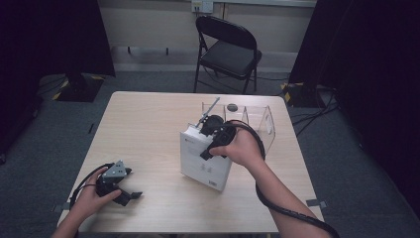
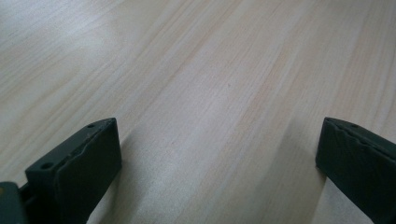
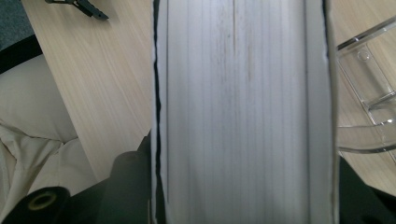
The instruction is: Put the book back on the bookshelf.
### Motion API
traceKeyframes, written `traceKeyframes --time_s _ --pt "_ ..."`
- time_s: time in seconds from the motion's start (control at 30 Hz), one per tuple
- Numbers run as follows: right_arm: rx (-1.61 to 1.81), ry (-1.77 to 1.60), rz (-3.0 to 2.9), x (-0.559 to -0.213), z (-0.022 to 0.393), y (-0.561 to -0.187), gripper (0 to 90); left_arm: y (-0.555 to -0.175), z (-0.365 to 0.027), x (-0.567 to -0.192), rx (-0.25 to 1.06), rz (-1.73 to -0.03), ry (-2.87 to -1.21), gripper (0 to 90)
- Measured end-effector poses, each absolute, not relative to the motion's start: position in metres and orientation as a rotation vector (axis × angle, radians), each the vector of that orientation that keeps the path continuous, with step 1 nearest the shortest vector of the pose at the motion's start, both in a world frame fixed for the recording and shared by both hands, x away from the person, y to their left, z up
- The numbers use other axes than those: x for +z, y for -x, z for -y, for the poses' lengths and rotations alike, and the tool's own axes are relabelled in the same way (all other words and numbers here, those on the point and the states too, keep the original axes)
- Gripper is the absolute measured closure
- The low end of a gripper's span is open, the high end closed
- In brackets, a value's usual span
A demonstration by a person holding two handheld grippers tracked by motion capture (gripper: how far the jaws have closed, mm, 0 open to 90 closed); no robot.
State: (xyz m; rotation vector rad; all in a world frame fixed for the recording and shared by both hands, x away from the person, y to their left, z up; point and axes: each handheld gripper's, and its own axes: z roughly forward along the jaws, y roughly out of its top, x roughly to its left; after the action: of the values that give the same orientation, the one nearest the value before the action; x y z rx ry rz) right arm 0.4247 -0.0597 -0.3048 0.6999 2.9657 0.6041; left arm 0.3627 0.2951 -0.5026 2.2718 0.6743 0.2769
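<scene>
Right gripper (image 1: pixel 212 130) is clamped across a thick white book (image 1: pixel 205 159), holding it upright on the tabletop (image 1: pixel 148 129) just beside the clear acrylic rack (image 1: pixel 257 121). Left gripper (image 1: pixel 130 186) rests idle near the tabletop's edge, jaws apart, nothing between. Likely mid-transfer: next move needs lift and alignment with a rack slot.

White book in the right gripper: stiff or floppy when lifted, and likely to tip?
The white book looks thick, with a dense page block in the right gripper view, so probably stiff and fairly heavy. The right gripper clamps it across the covers at the top edge; smooth covers may slip. Standing tilted on the table, it would likely topple if released.
</scene>
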Motion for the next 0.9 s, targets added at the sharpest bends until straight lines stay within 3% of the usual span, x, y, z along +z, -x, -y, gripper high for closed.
traceKeyframes --time_s 0.9 --pt "0.603 -0.894 -2.896 -0.303 0.117 -0.419 51.8 -0.363 -0.294 -0.503 0.289 -0.671 -2.265 0.0"
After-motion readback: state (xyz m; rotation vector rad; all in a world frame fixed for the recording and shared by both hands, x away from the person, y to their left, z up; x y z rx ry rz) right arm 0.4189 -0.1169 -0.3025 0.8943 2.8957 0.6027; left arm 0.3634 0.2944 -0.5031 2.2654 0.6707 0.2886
